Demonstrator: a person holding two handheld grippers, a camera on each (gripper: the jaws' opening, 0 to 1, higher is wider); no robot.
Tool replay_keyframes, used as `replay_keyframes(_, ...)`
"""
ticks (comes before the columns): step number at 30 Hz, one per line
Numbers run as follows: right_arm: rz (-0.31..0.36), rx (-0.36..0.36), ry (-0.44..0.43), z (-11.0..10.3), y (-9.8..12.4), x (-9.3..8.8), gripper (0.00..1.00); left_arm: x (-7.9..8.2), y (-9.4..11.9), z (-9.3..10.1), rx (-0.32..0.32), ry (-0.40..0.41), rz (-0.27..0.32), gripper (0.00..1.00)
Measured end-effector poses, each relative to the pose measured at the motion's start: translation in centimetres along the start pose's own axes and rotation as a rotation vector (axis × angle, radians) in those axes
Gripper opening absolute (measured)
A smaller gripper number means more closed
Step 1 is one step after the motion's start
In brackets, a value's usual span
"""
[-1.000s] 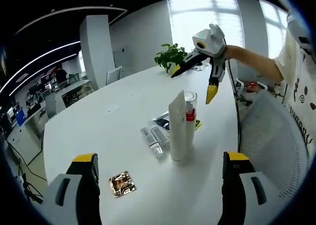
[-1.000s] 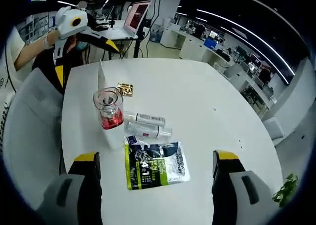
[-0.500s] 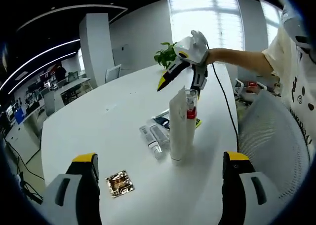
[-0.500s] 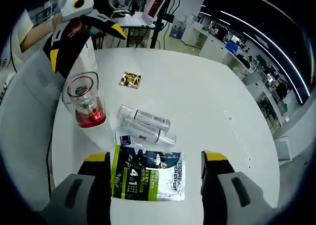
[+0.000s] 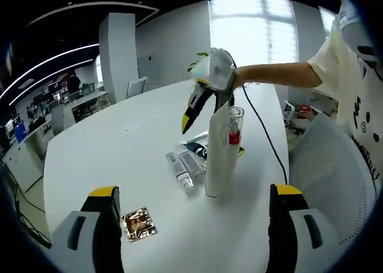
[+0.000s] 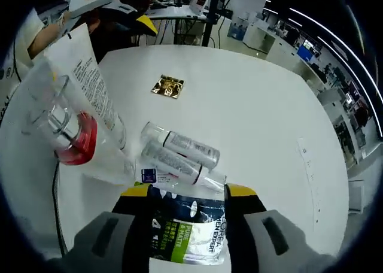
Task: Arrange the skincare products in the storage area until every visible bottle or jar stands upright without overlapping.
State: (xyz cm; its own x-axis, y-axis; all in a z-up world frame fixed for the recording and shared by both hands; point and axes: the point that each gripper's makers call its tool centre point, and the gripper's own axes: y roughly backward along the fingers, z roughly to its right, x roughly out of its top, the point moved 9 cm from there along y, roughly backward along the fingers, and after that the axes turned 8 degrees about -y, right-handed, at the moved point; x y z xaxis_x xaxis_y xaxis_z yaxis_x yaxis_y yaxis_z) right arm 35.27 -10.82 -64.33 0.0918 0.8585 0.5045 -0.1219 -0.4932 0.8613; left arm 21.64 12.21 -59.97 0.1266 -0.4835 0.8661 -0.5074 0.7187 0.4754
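**Right gripper low over the sachet; two bottles lying flat**

In the right gripper view, the right gripper has its yellow-tipped jaws on either side of the near end of a green, black and silver sachet, whose lower part is hidden by the gripper body. I cannot tell whether the jaws touch it.

Two small clear bottles lie side by side, touching, just beyond the sachet. A white tube stands on its cap, and a clear bottle with a red band stands just beside it; whether the two touch is unclear. Their tops are cut off by fisheye blur. One gold foil square lies apart, farther across the white tabletop.

The left gripper hangs with jaws wide and nothing between them.
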Motion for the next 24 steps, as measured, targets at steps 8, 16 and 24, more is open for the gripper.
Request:
replay_keyframes(8,-0.049,0.074,0.095,0.6,-2.0,0.6,0.43,-0.1,-0.1,0.3,-0.009,0.006,0.005,0.98)
replay_keyframes(16,-0.101,0.114,0.174,1.2,-3.9,1.3,0.40,-0.4,-0.1,0.1,-0.012,0.029,0.023,0.97)
replay_keyframes(24,-0.196,0.190,0.281,1.2,-5.2,1.5,0.38,-0.6,-0.1,0.3,0.000,0.042,0.043,0.95)
